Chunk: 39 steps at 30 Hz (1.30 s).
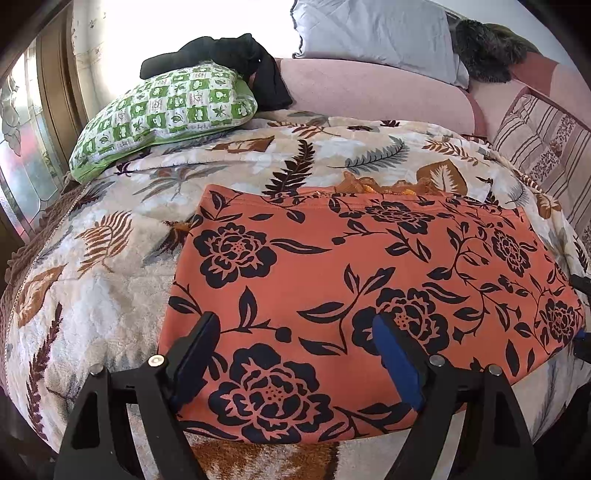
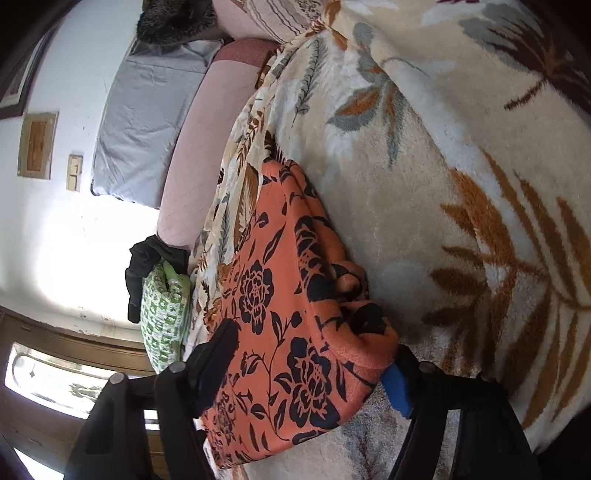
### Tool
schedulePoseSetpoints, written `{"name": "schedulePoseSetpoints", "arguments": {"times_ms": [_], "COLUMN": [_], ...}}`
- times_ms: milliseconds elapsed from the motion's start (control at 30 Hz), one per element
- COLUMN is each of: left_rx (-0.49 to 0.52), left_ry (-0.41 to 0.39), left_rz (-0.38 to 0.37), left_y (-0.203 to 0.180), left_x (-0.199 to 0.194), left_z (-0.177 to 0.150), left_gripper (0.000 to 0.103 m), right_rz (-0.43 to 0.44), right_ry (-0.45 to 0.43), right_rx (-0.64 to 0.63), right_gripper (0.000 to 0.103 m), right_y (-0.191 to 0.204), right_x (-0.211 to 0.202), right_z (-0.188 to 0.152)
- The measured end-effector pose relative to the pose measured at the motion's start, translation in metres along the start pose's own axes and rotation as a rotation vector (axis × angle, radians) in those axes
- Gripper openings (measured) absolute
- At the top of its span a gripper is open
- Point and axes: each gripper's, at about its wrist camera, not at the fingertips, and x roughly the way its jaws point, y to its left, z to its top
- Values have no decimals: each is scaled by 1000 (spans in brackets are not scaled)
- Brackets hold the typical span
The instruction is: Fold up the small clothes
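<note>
An orange garment with black flowers [image 1: 362, 266] lies spread flat on the bed. My left gripper [image 1: 295, 321] hovers over its near edge, open, with nothing gripped between its blue-padded fingers [image 1: 399, 362]. In the right wrist view the picture is rolled on its side. The same garment [image 2: 295, 332] shows a bunched, folded edge that sits between the wide-apart fingers of my right gripper [image 2: 314, 343]. One finger lies over the cloth and the blue pad [image 2: 397, 387] sits at its corner. The jaws stand apart and no squeeze on the cloth shows.
The bed is covered by a cream blanket with leaf print [image 1: 110, 206]. A green checked pillow [image 1: 166, 114] with a black garment [image 1: 229, 51] on it lies at the back left. A pink bolster [image 1: 369, 96] and a grey pillow [image 1: 376, 33] line the headboard side.
</note>
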Motion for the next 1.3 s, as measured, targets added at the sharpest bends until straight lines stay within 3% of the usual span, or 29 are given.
{"name": "schedulePoseSetpoints", "arguments": {"times_ms": [33,100,167,333,400,467,500,533,567,600,667,767,933,1000,1033,1067,1133,1233,1267,1300], "left_rx": [2,8,15,8,1,16,29,36,39,46,62,63,67,68,69,71,76,74,77,79], "left_ry": [3,9,5,-13,-9,4,29,70,115,149,116,121,126,125,124,123,121,116,115,117], "left_rz": [1,-1,-3,-23,-52,-78,-92,-97,-89,-74,-60,-60,-76,-78,-79,-80,-87,-90,-86,-80], "left_y": [-1,-4,-8,-13,-17,-23,-27,-30,-32,-34,-37,-38,-34,-33,-33,-33,-33,-33,-35,-36], "left_x": [1,3,4,4,6,12,19,30,42,52,53,53,54,54,54,54,55,56,57,58], "left_z": [1,3,4,16,23,26,26,24,20,16,11,12,12,12,12,12,12,12,12,12], "left_gripper": [85,85,85,85,85,85,85,85,85,85,87,88,88,89,89,89,90,92,92,93], "right_rz": [-17,-26,-32,-121,-174,-149,-158,-177,-187,-175,-116,0,-67,-121,-128,-155,-178,-209,-239,-278], "right_ry": [6,15,33,-24,51,108,90,61,13,-24,-22,85,247,304,330,348,359,207,195,242], "right_rx": [5,25,-18,-207,-206,-174,-194,-217,-232,-250,-299,-344,-356,-359,-366,-389,-453,-581,-582,-531], "right_gripper": [70,55,21,18,21,32,42,75,84,85,85,85,82,74,56,31,15,13,13,13], "right_y": [-4,-9,-2,23,11,-1,0,3,8,14,29,51,63,61,62,66,80,111,107,93], "right_x": [3,5,4,-14,-3,-6,-15,-26,-40,-50,-56,-24,72,103,115,123,131,111,115,130], "right_z": [2,5,7,-1,-1,1,3,6,12,19,40,79,133,139,138,135,128,119,118,120]}}
